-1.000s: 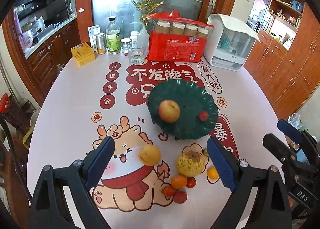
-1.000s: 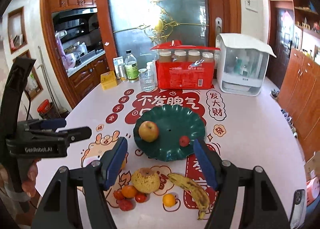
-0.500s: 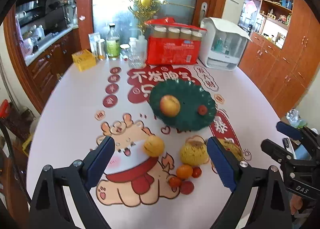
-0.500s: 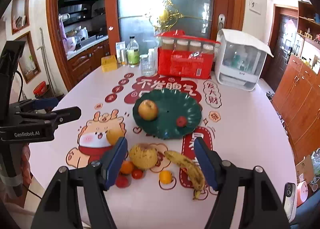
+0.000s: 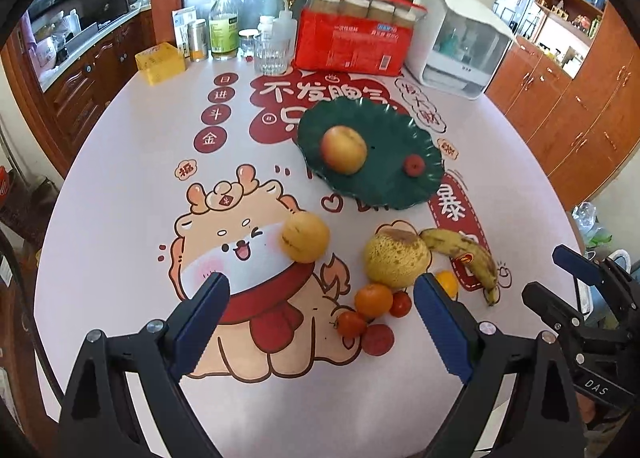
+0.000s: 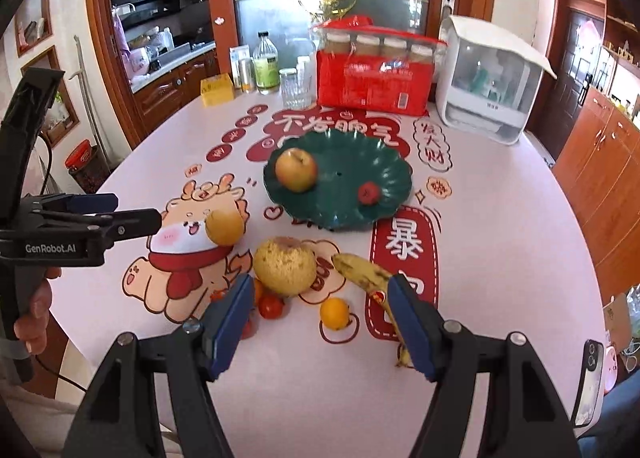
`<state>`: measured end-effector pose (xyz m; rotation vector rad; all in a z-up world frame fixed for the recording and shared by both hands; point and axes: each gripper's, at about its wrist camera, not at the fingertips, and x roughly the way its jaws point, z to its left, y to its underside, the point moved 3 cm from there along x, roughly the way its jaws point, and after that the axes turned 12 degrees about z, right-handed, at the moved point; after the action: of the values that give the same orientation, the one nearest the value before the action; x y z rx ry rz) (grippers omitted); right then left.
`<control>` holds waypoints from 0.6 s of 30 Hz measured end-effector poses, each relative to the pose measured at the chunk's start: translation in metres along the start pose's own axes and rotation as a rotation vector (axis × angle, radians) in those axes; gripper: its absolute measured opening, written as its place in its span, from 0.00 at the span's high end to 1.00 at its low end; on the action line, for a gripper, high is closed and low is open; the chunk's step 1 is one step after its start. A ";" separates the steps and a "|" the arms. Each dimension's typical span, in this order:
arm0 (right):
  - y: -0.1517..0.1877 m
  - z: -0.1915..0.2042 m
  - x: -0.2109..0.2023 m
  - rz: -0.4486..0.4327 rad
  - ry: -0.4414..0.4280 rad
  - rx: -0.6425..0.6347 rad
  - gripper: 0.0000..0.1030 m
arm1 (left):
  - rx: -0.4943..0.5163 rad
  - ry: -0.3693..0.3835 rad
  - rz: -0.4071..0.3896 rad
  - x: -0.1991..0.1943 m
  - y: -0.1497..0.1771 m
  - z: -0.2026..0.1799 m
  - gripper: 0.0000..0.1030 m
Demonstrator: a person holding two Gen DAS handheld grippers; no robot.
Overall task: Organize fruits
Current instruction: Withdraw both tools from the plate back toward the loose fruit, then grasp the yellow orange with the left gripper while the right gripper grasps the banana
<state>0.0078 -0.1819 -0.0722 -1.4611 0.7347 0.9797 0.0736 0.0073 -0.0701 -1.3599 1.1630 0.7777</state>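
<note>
1. Left gripper (image 5: 320, 322): jaws wide, empty, lower centre of frame, above the loose fruit.
2. Right gripper (image 6: 320, 322): jaws wide, empty, lower centre, straddling small orange (image 6: 335, 312).
3. Plate (image 5: 384, 185): mid-frame, holding apple (image 5: 344, 149) and one red fruit (image 5: 414, 165).
4. Step, judged: approach to first pick; next, closing on one loose fruit, banana (image 5: 464, 254) or pear (image 5: 306, 236), then carrying to plate.
</note>
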 end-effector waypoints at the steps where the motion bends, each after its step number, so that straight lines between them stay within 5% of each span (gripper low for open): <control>1: 0.001 -0.001 0.003 0.007 -0.004 0.003 0.33 | -0.001 -0.005 0.007 0.003 0.000 0.000 0.10; 8: 0.007 -0.018 0.026 0.065 -0.037 0.049 0.33 | -0.024 -0.006 0.066 0.024 -0.007 0.003 0.10; 18: 0.004 -0.053 0.062 0.134 0.044 0.071 0.37 | -0.072 -0.009 0.155 0.063 -0.021 0.016 0.10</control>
<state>0.0407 -0.2288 -0.1298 -1.3895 0.9001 1.0147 0.1144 0.0076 -0.1252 -1.3349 1.2545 0.9436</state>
